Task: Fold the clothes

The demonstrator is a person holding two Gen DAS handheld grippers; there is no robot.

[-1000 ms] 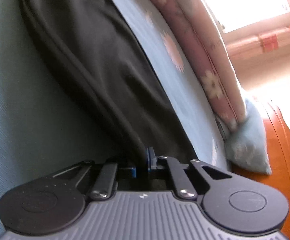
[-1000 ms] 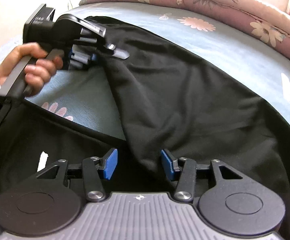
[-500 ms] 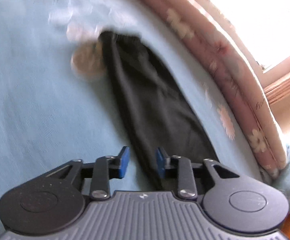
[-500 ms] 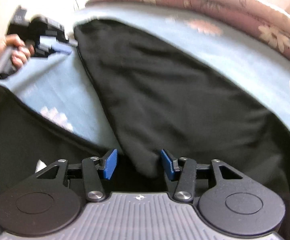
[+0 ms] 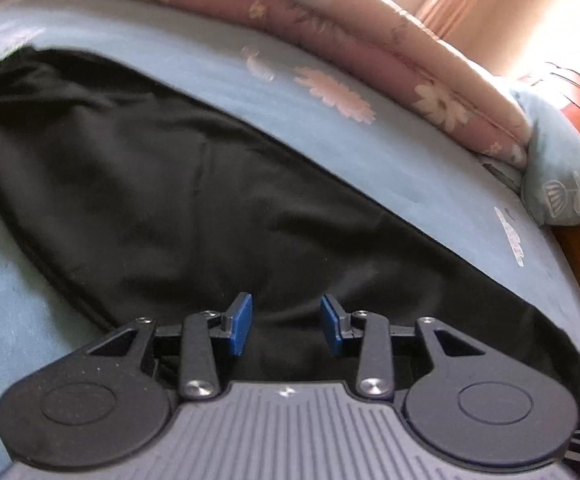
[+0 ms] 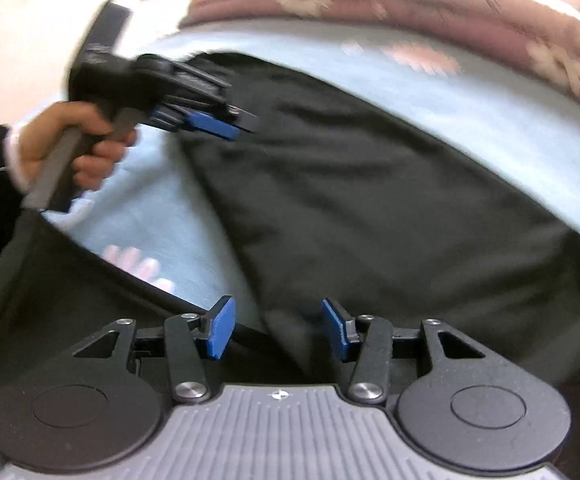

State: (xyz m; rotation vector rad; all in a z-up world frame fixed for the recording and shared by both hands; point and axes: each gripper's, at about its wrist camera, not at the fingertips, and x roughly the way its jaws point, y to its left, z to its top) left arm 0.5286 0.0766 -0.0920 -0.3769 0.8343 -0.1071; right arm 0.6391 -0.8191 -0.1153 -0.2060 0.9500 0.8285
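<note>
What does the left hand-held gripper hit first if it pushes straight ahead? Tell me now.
Most likely the black garment spread on the light blue bed sheet. The left hand-held gripper points at the cloth with jaws open and nothing between them, though depth is unclear.

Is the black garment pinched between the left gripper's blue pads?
No: the left gripper stands open above the black garment, pads clear of cloth.
</note>
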